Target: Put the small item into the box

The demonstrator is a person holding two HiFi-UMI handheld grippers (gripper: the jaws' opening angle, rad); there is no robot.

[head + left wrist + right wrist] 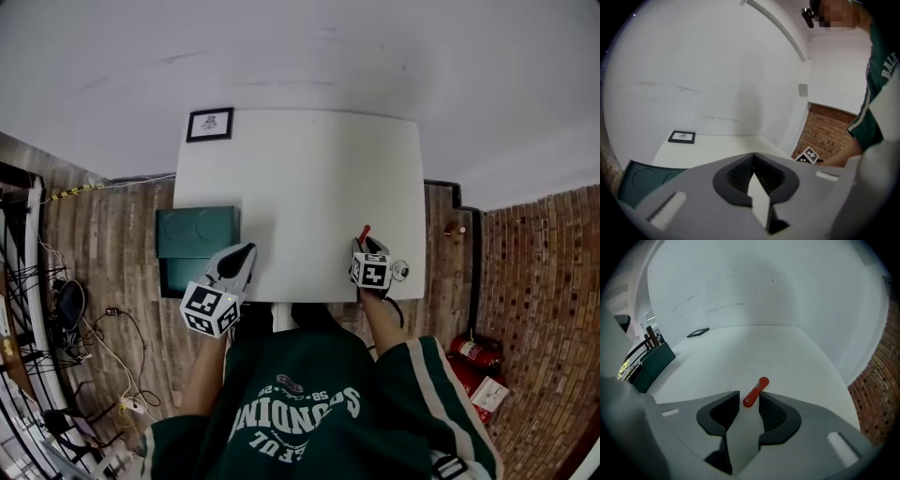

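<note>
Right tool point(749, 398) tilts down, jaws apart astride red item point(759, 386).

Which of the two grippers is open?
The right gripper: its jaws stand apart, with one end of the red item between them. The left gripper has its jaws closed together, with nothing in them.

Red small item point(755, 391), dark green box point(197, 234), white table point(309, 187).

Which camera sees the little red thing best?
The right gripper view: the red item lies whole on the white table, right at the tips of the open right gripper. The head view shows only a small red bit past that gripper. The left gripper view misses it.
</note>
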